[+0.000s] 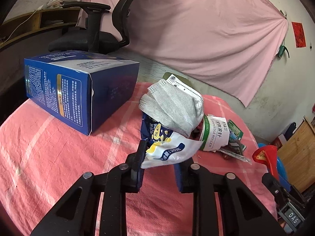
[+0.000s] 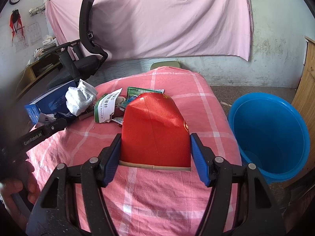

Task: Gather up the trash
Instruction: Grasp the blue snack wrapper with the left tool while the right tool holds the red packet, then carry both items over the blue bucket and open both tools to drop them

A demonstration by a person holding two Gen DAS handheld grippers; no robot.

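Left gripper (image 1: pixel 163 155) pinches the wrapper (image 1: pixel 167 151) at the near edge of the trash pile. Right gripper (image 2: pixel 155 151) clamps the red box (image 2: pixel 155 129), bucket (image 2: pixel 269 135) to its right. Risk: the mask (image 1: pixel 173 108) resting on the wrapper may tumble off when lifted.

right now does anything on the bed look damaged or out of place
Yes. The blue box lies tipped on its side with a split corner seam, and the green-and-white label beside the crumpled mask is torn along its lower edge.
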